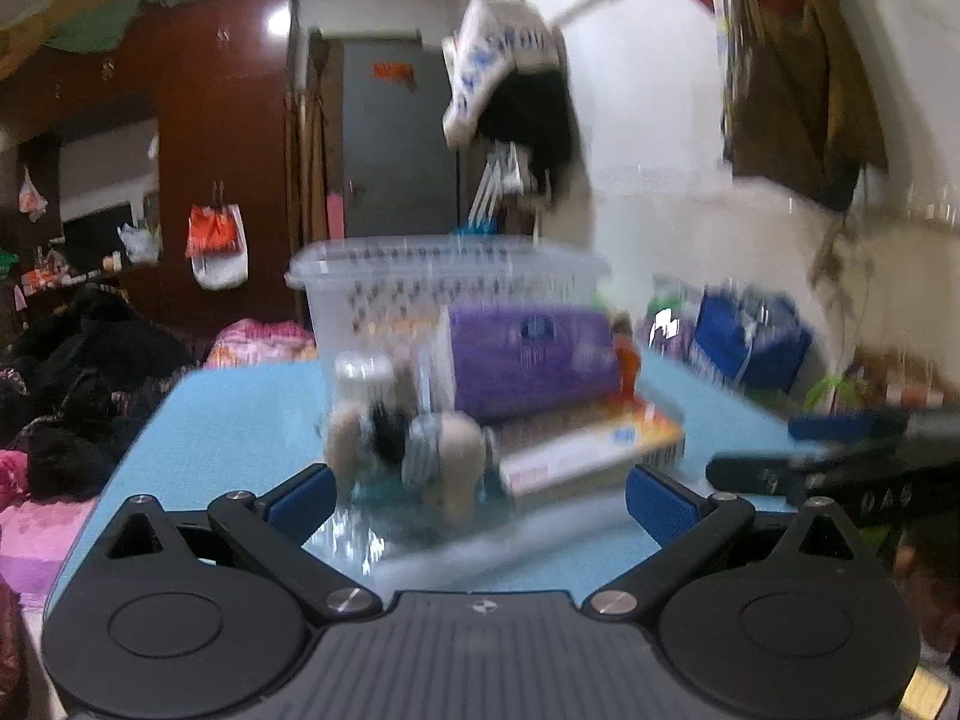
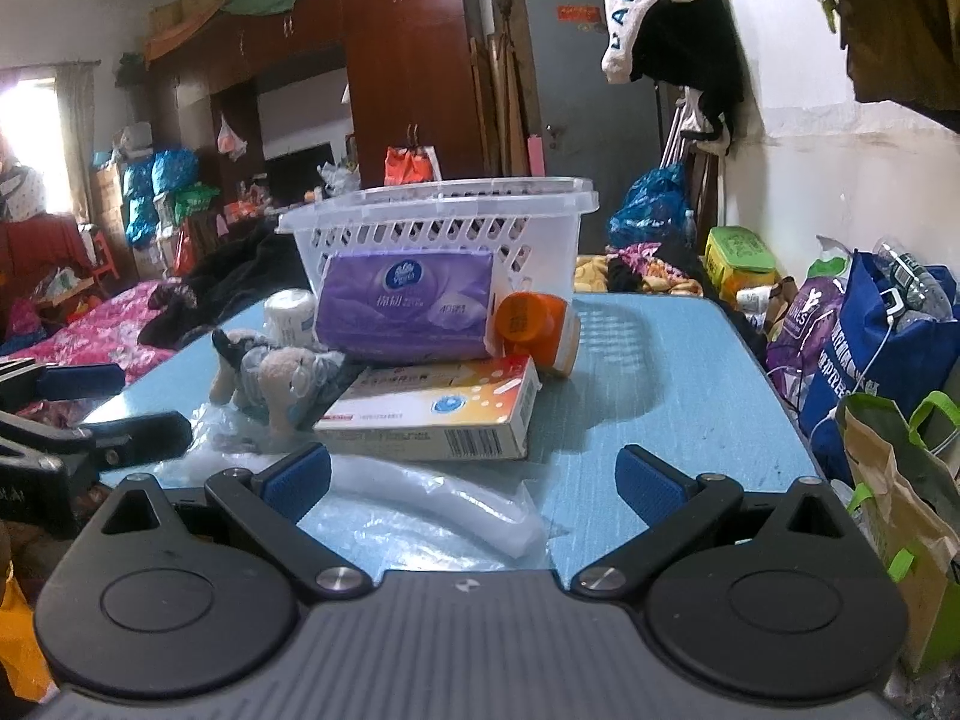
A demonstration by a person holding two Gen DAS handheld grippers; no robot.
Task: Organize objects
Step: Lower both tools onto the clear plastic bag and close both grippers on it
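Note:
A white slotted basket (image 2: pixel 444 216) stands at the back of the blue table (image 2: pixel 660 396). In front of it lie a purple tissue pack (image 2: pixel 408 306), an orange-capped bottle (image 2: pixel 537 324) on its side, a white roll (image 2: pixel 291 315), a plush toy (image 2: pixel 276 375) and an orange-and-white box (image 2: pixel 444 408). A clear plastic bag with a white tube (image 2: pixel 444 510) lies nearest. My right gripper (image 2: pixel 474 480) is open and empty above the bag. My left gripper (image 1: pixel 480 495) is open and empty, just short of the plush toy (image 1: pixel 408 450). The left wrist view is blurred.
A bed with pink bedding (image 2: pixel 90 330) and dark clothes lies left of the table. Blue and paper bags (image 2: pixel 876 348) stand at the right. The left gripper's fingers (image 2: pixel 90 414) show at the left of the right wrist view.

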